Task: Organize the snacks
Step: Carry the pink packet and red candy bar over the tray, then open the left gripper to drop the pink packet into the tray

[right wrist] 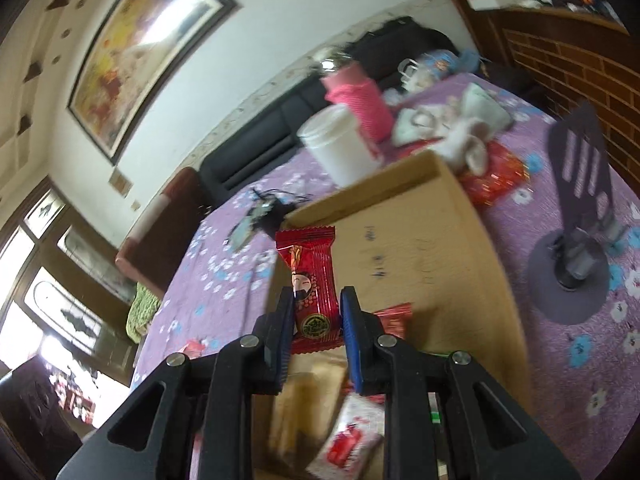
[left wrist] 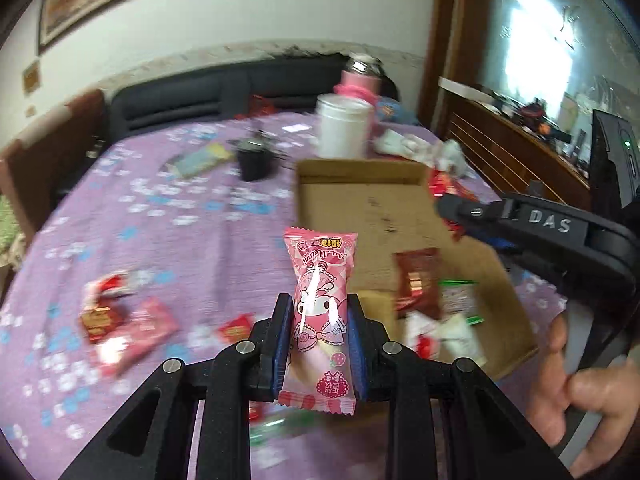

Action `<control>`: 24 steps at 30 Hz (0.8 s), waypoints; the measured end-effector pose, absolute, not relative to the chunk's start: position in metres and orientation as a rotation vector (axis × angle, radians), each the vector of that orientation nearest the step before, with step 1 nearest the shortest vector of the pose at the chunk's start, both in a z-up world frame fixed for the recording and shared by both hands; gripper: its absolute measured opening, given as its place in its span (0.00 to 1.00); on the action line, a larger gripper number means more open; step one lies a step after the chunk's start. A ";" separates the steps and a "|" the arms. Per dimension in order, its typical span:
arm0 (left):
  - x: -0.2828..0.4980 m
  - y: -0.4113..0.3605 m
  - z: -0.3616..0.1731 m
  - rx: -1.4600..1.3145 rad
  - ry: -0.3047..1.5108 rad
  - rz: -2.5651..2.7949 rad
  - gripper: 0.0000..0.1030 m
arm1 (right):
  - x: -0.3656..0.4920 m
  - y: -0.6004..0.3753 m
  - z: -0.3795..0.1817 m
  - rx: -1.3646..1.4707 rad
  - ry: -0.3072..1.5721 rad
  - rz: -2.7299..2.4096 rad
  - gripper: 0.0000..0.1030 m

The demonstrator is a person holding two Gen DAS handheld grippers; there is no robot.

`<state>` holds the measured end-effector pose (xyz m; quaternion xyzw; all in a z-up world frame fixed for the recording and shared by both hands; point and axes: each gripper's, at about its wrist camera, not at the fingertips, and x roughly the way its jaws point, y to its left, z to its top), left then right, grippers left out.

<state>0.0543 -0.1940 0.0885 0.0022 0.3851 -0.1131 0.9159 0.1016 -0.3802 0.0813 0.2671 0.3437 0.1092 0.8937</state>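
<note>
While our left gripper (left wrist: pixel 320 336) is clenching the pink snack (left wrist: pixel 320 312) and our right gripper (right wrist: pixel 316 320) the red candy (right wrist: pixel 310 280), we are risking dropping them beside the cardboard box (left wrist: pixel 360 200).

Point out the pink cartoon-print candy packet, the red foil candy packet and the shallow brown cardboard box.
Pink cartoon-print candy packet (left wrist: pixel 319 312): left wrist view, middle of its printed front.
Red foil candy packet (right wrist: pixel 311 280): right wrist view, middle of the wrapper.
Shallow brown cardboard box (left wrist: pixel 372 216): left wrist view, bare floor.

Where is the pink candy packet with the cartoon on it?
In the left wrist view, the pink cartoon candy packet is pinched upright in the left gripper, just left of the brown cardboard box.
</note>
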 end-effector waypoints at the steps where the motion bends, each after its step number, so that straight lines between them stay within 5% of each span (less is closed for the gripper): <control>1: 0.061 -0.205 0.084 0.006 0.810 -0.248 0.26 | 0.104 -0.383 0.078 0.560 0.726 0.209 0.21; 24: 0.058 -0.241 0.043 0.157 0.781 -0.272 0.26 | 0.122 -0.359 0.046 0.388 0.871 0.097 0.21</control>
